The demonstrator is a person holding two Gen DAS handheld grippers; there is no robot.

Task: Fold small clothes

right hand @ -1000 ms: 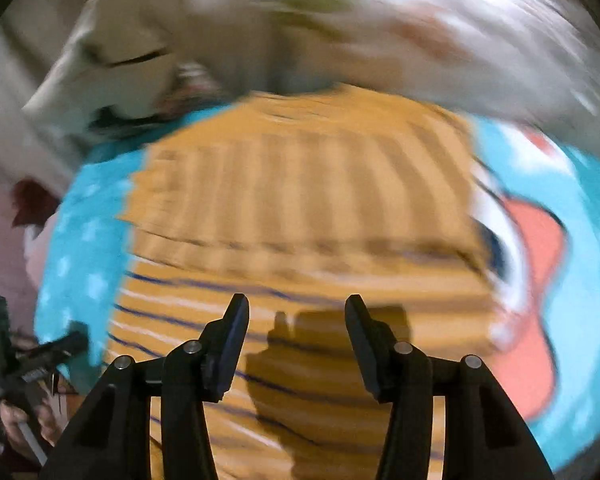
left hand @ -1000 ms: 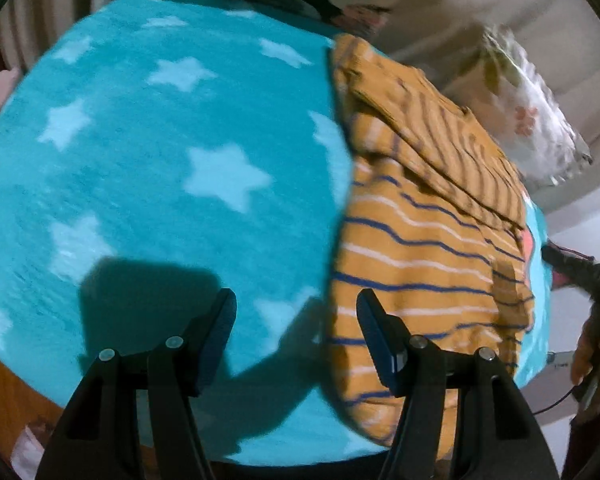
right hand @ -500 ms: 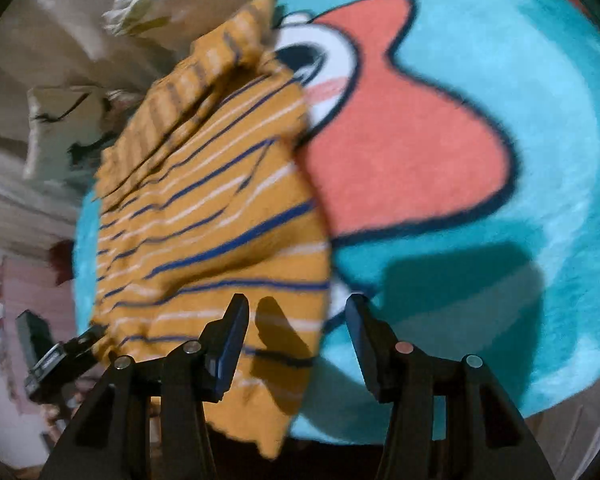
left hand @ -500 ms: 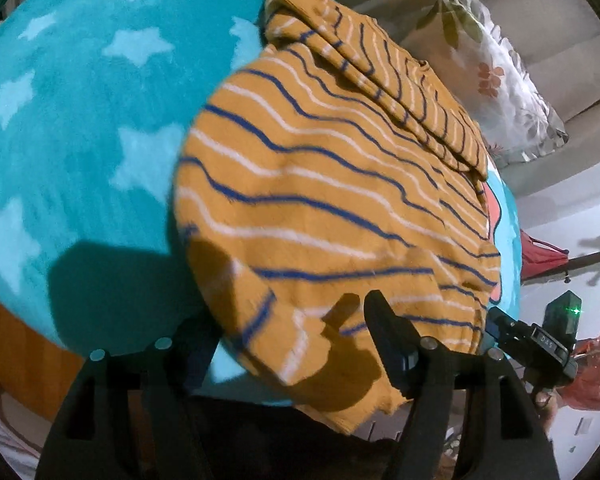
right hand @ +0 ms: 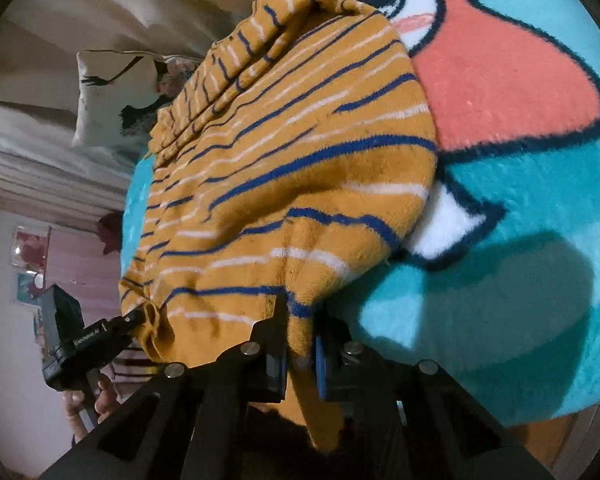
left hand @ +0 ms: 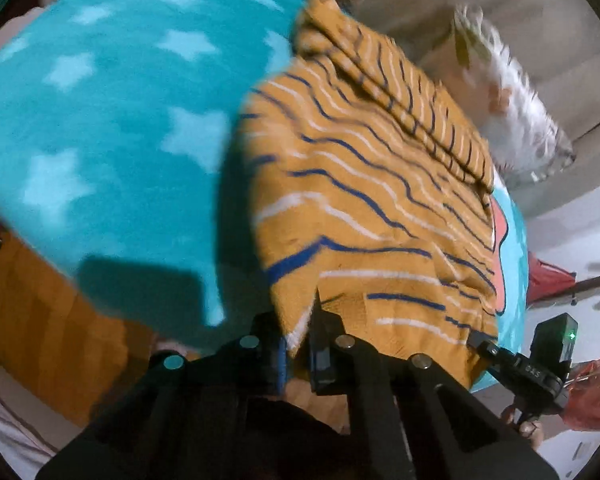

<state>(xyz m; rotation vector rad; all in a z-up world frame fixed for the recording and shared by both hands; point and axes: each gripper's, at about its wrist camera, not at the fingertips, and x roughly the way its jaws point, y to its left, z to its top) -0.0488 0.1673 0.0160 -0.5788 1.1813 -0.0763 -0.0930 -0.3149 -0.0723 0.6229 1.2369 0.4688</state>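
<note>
A mustard-yellow garment [left hand: 380, 200] with blue and white stripes lies on a teal star-patterned blanket [left hand: 100, 120]. My left gripper [left hand: 300, 320] is shut on the garment's near hem at one corner. In the right wrist view the same garment [right hand: 300, 160] spreads over the blanket's cartoon print [right hand: 500, 80]. The jaws of my right gripper [right hand: 300, 312] are closing, with the other near corner of the hem pinched between them. Each gripper shows in the other's view, gripping the hem: the right gripper [left hand: 480, 340] and the left gripper [right hand: 136, 320].
Pillows [left hand: 512, 120] lie beyond the garment's far edge, the pillows [right hand: 112, 92] also in the right wrist view. A wooden bed edge [left hand: 40, 300] runs below the blanket on the left. A person's hand [right hand: 96, 400] holds the left gripper's handle.
Both grippers came down to the garment's near hem and went from open to shut on it. The hem is now bunched and lifted slightly at both corners.
</note>
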